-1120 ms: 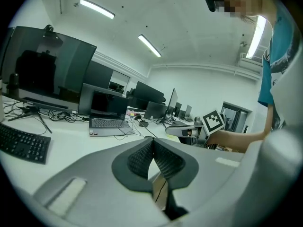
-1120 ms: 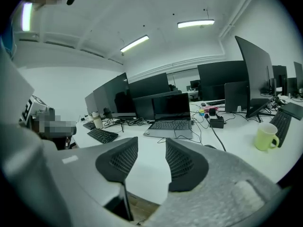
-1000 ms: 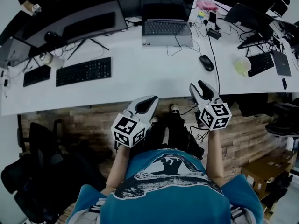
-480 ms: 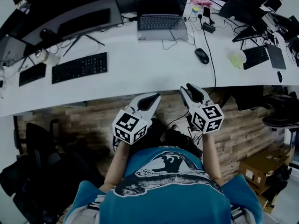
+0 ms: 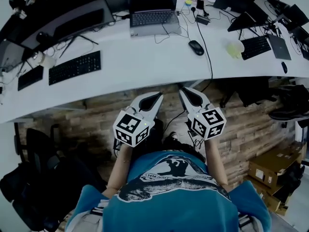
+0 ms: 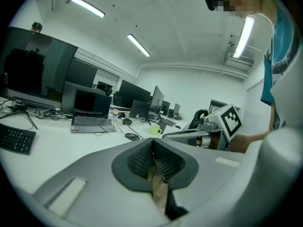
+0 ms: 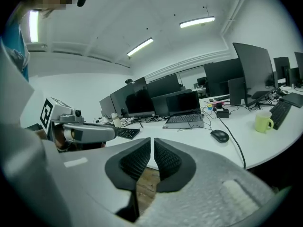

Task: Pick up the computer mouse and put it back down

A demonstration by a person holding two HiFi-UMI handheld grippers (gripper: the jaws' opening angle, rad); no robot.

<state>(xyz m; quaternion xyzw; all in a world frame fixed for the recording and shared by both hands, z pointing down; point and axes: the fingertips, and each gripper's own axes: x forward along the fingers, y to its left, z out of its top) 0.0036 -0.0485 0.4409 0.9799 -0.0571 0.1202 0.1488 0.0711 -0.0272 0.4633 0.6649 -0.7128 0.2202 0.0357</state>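
1. Since the earlier frame, both grippers have drawn back from the desk (image 5: 145, 74). The right gripper (image 5: 187, 94), which reached over the desk edge with its jaws spread, now sits clear of it above the wooden floor (image 5: 72, 124).
2. The right gripper's jaws are closing, almost together, with nothing between them. The left gripper (image 5: 155, 98) is clenched and empty.
3. The computer mouse (image 5: 196, 47) lies on the desk, well apart from both grippers, and is untouched.
4. A black cable (image 5: 208, 52) runs just beside the mouse and drops over the desk edge. An open laptop (image 5: 153, 17) stands behind it, and a yellow-green mug (image 5: 235, 48) is to its right.
5. A black keyboard (image 5: 75, 67) lies further left. A black office chair (image 5: 34, 178) stands on the floor, lower left.
6. The marker cubes hide the hands that hold the grippers. I cannot tell whether the mouse has its own cord.
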